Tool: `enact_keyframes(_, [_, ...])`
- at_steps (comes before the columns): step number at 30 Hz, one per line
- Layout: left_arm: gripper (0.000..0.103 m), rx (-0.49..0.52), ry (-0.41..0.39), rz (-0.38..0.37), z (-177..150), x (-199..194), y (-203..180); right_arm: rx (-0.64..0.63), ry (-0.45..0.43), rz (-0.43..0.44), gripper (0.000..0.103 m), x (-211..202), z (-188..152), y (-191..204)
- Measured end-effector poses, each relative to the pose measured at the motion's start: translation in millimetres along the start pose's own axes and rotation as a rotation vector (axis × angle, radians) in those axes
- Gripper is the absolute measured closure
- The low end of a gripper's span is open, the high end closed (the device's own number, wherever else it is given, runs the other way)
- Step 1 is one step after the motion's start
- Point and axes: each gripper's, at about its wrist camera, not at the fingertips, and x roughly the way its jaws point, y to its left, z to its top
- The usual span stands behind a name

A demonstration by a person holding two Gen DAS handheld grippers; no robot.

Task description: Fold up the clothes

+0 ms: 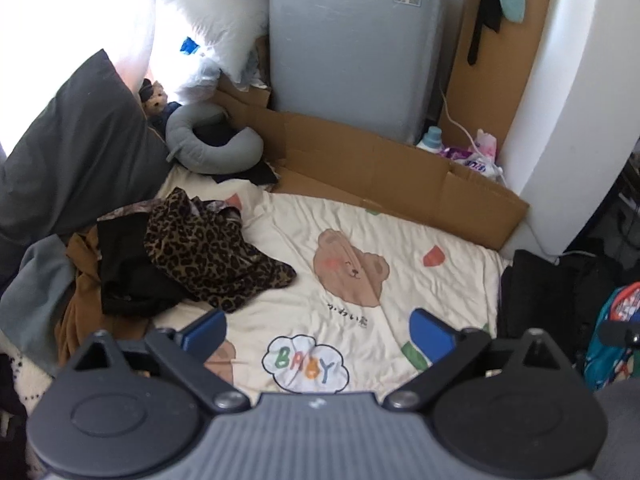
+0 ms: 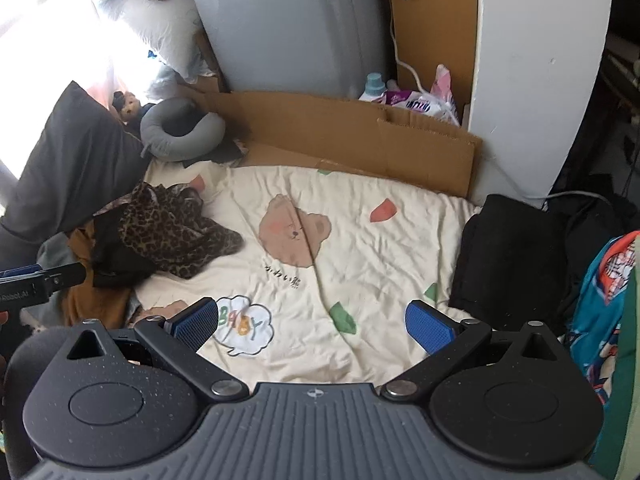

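A heap of unfolded clothes lies at the left of the bed: a leopard-print garment [image 1: 208,252] [image 2: 172,232] on top, black fabric [image 1: 128,272] and a brown garment [image 1: 80,308] beneath. A folded black garment [image 2: 508,256] [image 1: 536,292] rests at the bed's right edge. My left gripper [image 1: 318,334] hovers open over the cream bear-print sheet [image 1: 360,224], nothing between its blue pads. My right gripper [image 2: 312,322] is open too, above the sheet [image 2: 360,248], empty. The left gripper's tip [image 2: 40,278] shows at the left edge of the right wrist view.
A dark grey pillow [image 1: 76,152] leans at the left, a grey neck pillow [image 1: 212,144] behind the heap. Flattened cardboard [image 1: 380,172] and a grey appliance [image 1: 352,40] stand at the back, with a white wall panel [image 1: 568,100] at right. A colourful bag [image 2: 604,308] sits far right.
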Motion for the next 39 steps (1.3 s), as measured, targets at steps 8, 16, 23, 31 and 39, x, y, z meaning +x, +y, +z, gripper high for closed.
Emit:
enact_keyframes(8, [0.004,0.056,0.045,0.012,-9.7,1.5,-4.5,-0.037,0.024,-0.04,0.0,6.7,-7.1,3.5])
enact_keyframes(16, [0.004,0.022,0.051,0.023,-3.4,12.6,-7.3,-0.065,0.042,-0.073,0.0,12.8,-13.0,6.0])
enact_keyframes(23, [0.004,0.005,0.053,0.013,-6.6,14.5,-2.6,-0.045,0.017,-0.065,0.001,12.4,-12.3,3.4])
enact_keyframes(31, [0.004,0.01,0.024,0.009,-8.9,11.1,-1.0,-0.025,-0.01,-0.048,0.0,8.4,-12.2,0.8])
enact_keyframes(39, [0.004,0.047,0.004,0.027,-8.4,10.6,-5.6,-0.049,-0.006,-0.055,0.001,9.7,-15.4,5.5])
